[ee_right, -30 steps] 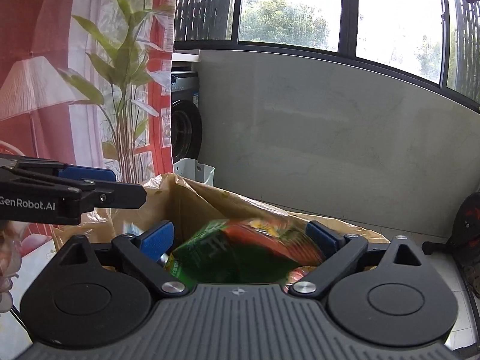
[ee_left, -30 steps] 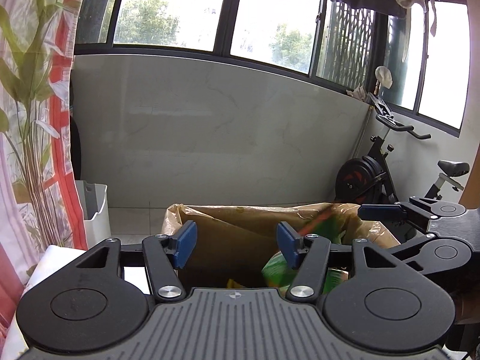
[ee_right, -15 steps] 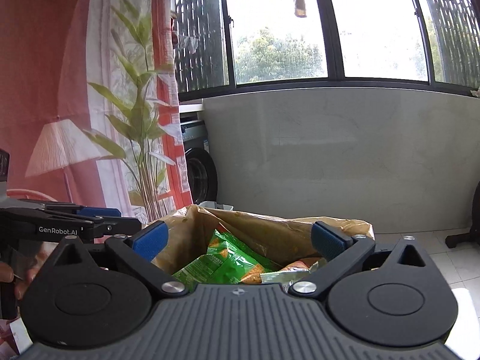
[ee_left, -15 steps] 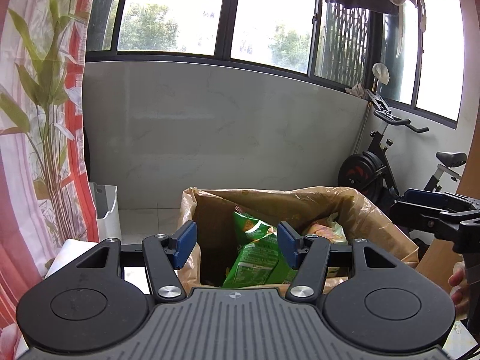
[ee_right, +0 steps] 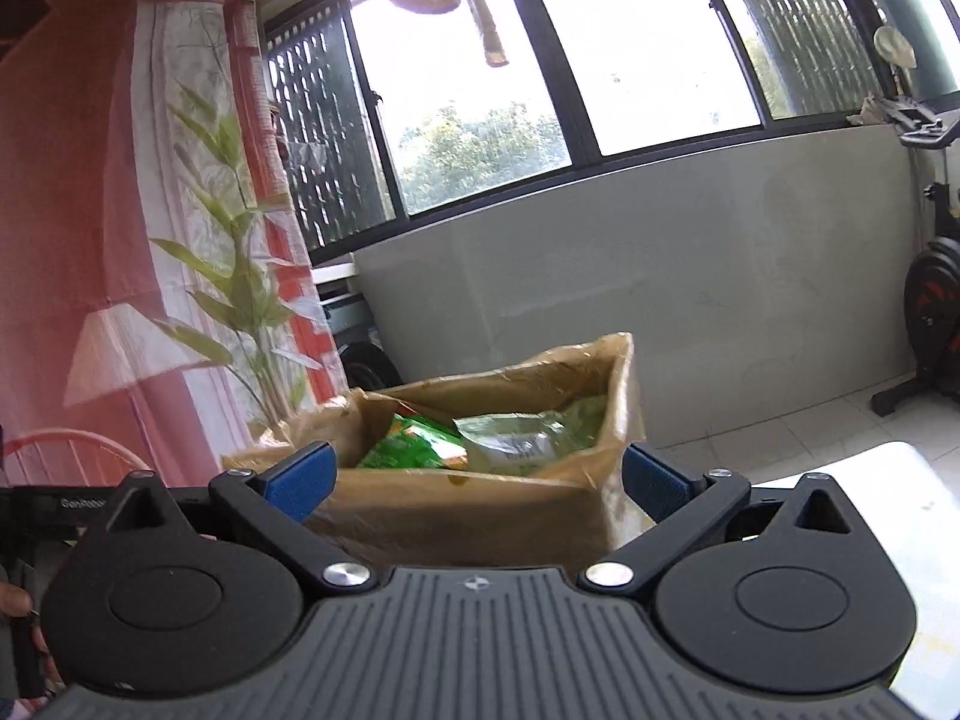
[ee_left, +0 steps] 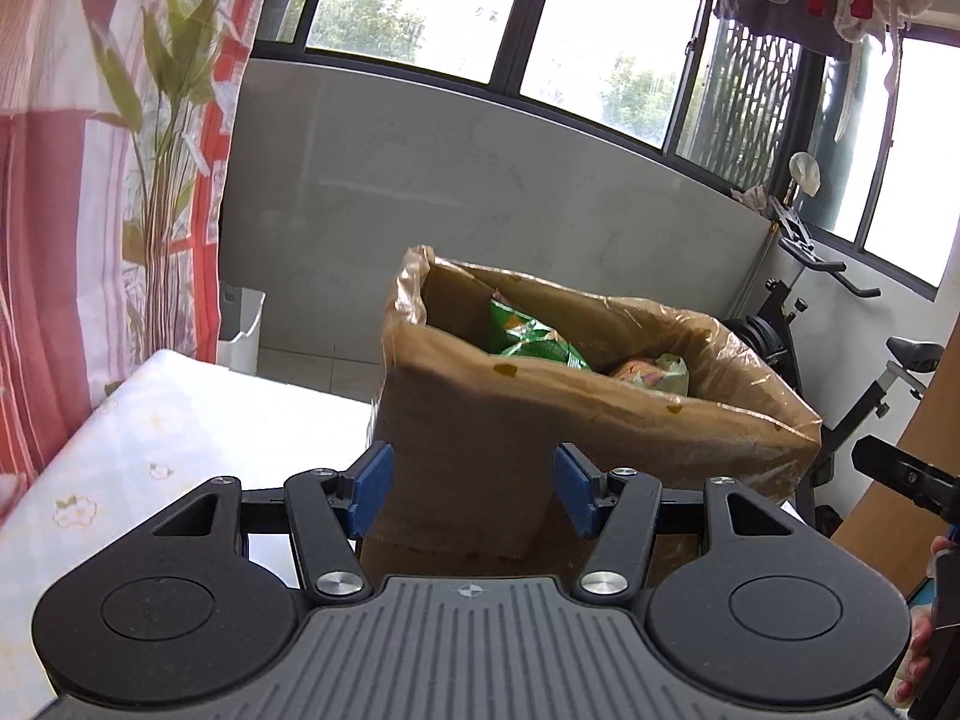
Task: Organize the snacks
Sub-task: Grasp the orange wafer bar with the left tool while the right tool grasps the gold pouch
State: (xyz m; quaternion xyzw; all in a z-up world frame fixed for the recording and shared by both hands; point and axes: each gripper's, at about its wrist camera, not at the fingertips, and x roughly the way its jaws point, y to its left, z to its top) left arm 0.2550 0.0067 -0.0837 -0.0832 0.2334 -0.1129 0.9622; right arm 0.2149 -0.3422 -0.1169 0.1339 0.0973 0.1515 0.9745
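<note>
Both hand-held grippers face one landmark, a cardboard box (ee_left: 540,420) lined with a thin plastic bag, standing on a white tabletop (ee_left: 150,438) with a faint flower print. Left gripper (ee_left: 473,492) has its blue pads (ee_left: 371,486) set moderately apart with nothing clamped between them; the box's near wall shows in the gap beyond the pads, and whether they touch it cannot be told. Right gripper (ee_right: 474,483) is spread wide, its pads standing either side of the box's near wall in the picture, with nothing pressed between them.

Inside the box lie the snacks: a green snack bag (ee_left: 528,339) leans toward the back wall, and a pale packet (ee_left: 651,373) lies beside it, toward the exercise bike (ee_left: 774,336). From the right wrist view the green snack bag (ee_right: 414,441) sits by the box's left wall, with a clear-wrapped green packet (ee_right: 522,441) to its right. All the snacks sit beyond and above both grippers' pads.
</note>
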